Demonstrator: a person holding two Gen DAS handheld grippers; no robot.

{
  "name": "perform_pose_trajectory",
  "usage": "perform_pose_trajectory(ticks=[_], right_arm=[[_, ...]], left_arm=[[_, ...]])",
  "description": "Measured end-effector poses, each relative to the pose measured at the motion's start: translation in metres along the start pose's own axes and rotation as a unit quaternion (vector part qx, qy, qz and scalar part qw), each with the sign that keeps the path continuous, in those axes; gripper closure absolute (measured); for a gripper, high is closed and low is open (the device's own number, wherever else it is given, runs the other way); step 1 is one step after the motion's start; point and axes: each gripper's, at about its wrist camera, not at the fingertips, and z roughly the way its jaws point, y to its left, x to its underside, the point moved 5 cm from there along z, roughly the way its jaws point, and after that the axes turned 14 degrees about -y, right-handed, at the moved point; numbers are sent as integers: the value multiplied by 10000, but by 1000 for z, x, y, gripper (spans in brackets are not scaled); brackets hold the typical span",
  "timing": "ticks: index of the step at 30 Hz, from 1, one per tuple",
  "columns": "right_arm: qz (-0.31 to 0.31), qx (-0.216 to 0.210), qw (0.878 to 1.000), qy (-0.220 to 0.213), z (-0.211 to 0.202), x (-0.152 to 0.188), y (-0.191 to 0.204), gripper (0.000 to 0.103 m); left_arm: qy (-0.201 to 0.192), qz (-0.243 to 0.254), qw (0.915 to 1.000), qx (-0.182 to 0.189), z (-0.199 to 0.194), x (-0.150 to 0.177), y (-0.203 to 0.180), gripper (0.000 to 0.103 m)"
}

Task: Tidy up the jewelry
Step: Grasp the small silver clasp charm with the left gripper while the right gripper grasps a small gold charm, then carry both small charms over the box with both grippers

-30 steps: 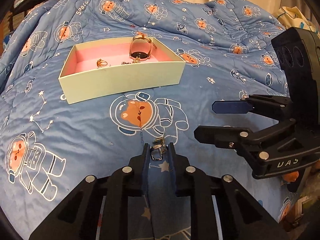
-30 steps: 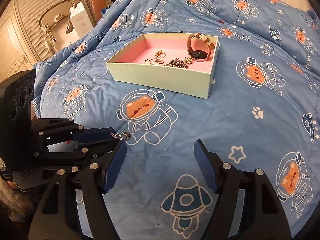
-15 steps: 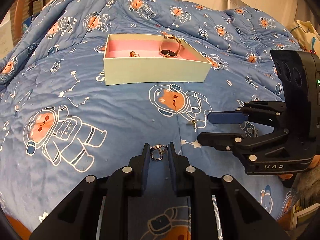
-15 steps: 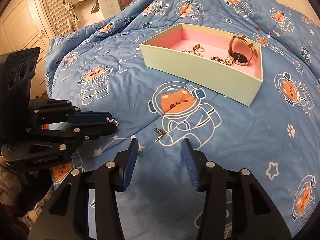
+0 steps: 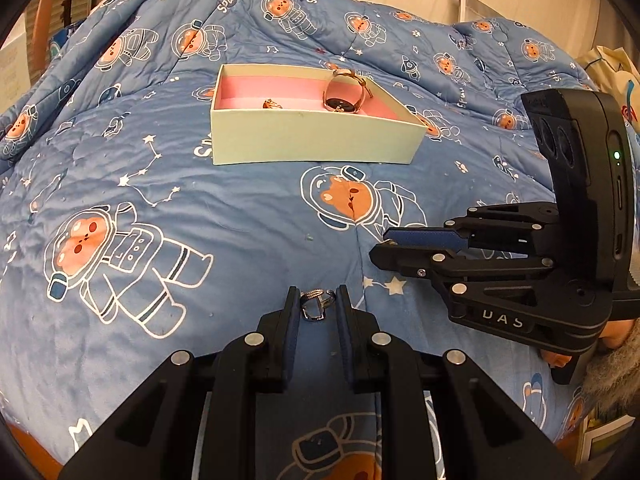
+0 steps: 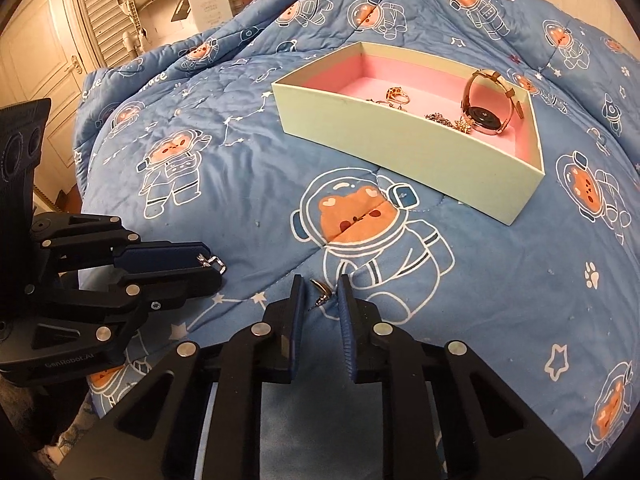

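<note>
My left gripper [image 5: 318, 293] is shut on a small silver ring [image 5: 316, 305], held just above the blue quilt. The right wrist view shows the same ring [image 6: 211, 261] at the left gripper's [image 6: 208, 266] tips. My right gripper [image 6: 321, 285] is low over the quilt and its jaws are closing. A small gold earring [image 6: 321, 294] sits between the pads, which look to touch it. Further back lies a pale green box [image 5: 316, 142] with a pink lining. It holds a watch [image 6: 486, 110], a gold ring [image 6: 397, 96] and a chain [image 6: 444, 120].
The quilt [image 5: 224, 216], printed with astronaut bears, covers the whole bed and bulges upward behind the box. The right gripper [image 5: 380, 246] reaches in from the right beside my left one. A slatted door and a white carton [image 6: 206, 2] stand beyond the bed's left side.
The right gripper's jaws came from wide apart to narrow around the earring as it sank toward the quilt. The left gripper drifted sideways with the ring still in it.
</note>
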Motion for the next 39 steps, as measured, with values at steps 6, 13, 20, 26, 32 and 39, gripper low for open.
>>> perform_pose_trajectory(ticks=[6, 13, 20, 26, 32, 39], right_arm=[[99, 17, 9999, -69, -4, 1, -1, 91], [233, -29, 9996, -178, -15, -2, 0, 92], [314, -148, 9989, -300, -31, -16, -1, 92], [440, -272, 9976, -464, -42, -42, -12, 92], [399, -251, 9970, -608, -46, -71, -25, 91], [371, -157, 9964, -746, -38, -101, -39, 91]], left_arm=[[-10, -18, 10000, 8, 0, -1, 0, 85], [-57, 2, 9999, 83, -2, -7, -4, 85], [-204, 121, 9996, 170, -8, -24, -11, 85], [-334, 190, 9989, 279, -10, -52, -12, 85], [-484, 370, 9976, 314, -9, -82, -13, 85], [-522, 535, 9968, 281, 4, -106, -13, 85]])
